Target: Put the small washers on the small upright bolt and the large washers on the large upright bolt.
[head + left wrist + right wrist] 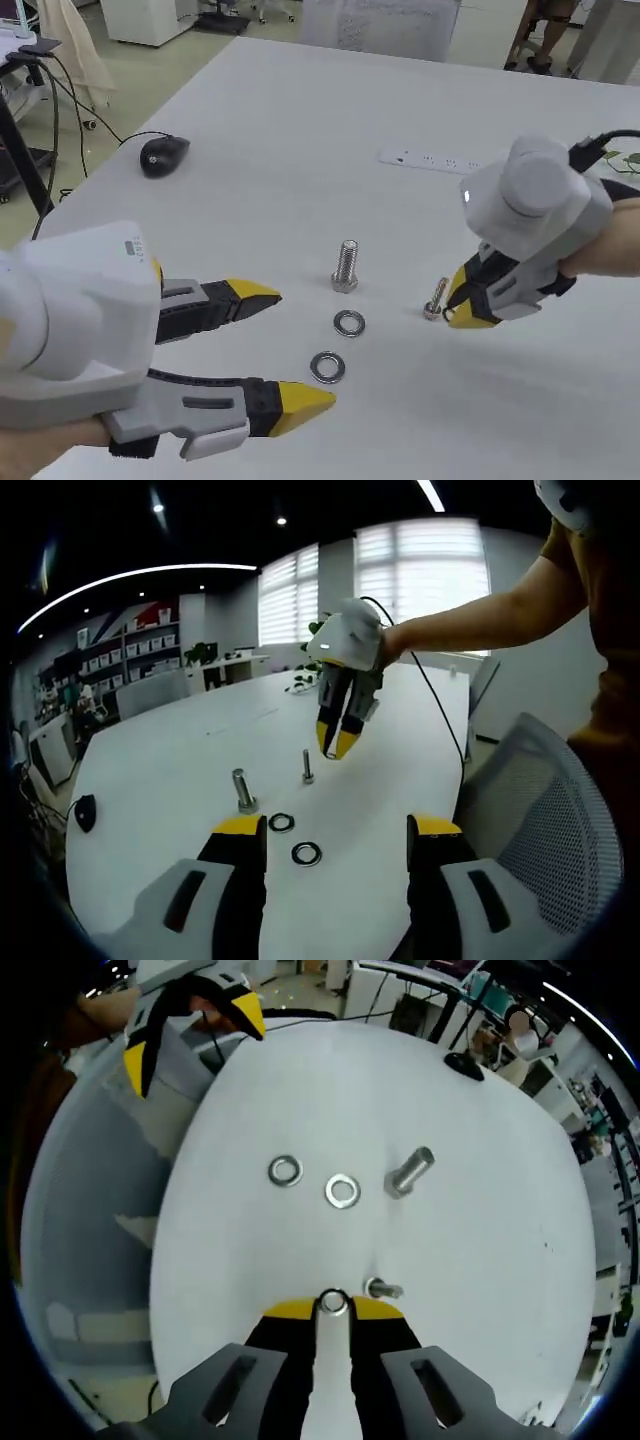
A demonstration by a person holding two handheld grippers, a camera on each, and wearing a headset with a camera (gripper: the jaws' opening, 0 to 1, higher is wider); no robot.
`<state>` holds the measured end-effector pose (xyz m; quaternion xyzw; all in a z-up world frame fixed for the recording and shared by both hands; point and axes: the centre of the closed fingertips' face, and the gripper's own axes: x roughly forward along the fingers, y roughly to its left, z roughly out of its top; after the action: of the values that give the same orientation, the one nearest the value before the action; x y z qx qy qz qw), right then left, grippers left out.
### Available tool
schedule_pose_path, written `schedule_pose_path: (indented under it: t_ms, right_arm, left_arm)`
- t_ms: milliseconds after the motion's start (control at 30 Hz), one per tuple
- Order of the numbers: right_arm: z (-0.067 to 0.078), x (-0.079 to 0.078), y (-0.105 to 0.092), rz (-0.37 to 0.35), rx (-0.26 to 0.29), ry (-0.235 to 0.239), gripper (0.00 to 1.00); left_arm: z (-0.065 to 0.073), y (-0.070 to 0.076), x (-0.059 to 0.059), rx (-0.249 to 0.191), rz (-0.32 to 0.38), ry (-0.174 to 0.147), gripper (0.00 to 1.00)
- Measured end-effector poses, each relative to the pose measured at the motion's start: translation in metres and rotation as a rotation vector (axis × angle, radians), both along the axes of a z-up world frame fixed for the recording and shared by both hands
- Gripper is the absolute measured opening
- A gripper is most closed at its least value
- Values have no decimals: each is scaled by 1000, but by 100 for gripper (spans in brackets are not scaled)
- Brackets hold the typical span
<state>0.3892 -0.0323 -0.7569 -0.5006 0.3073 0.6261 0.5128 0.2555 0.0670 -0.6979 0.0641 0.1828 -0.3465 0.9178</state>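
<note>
Left gripper (307, 347) nearest, low over the white table (260, 200), jaws wide apart with nothing between them. Just past its tips, the nearer washer (327, 367) and the farther washer (349, 323) lie flat, close but not touching. Behind them the large bolt (346, 266) stands upright. To its right, the right gripper (462, 305) points down, jaws pinched on a small washer (333, 1303), just beside the standing small bolt (435, 298). Farther back: power strip (430, 160), mouse (163, 155).
</note>
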Motion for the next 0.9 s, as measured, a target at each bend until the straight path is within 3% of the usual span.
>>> schedule_pose_path:
  t_ms: [267, 900]
  right_arm:
    - [10, 23, 6, -12, 7, -34, 12]
    - [-12, 33, 16, 12, -17, -19, 12]
  left_arm:
    - [-1, -1, 2, 3, -1, 4, 55]
    - [-4, 1, 5, -6, 15, 14, 55]
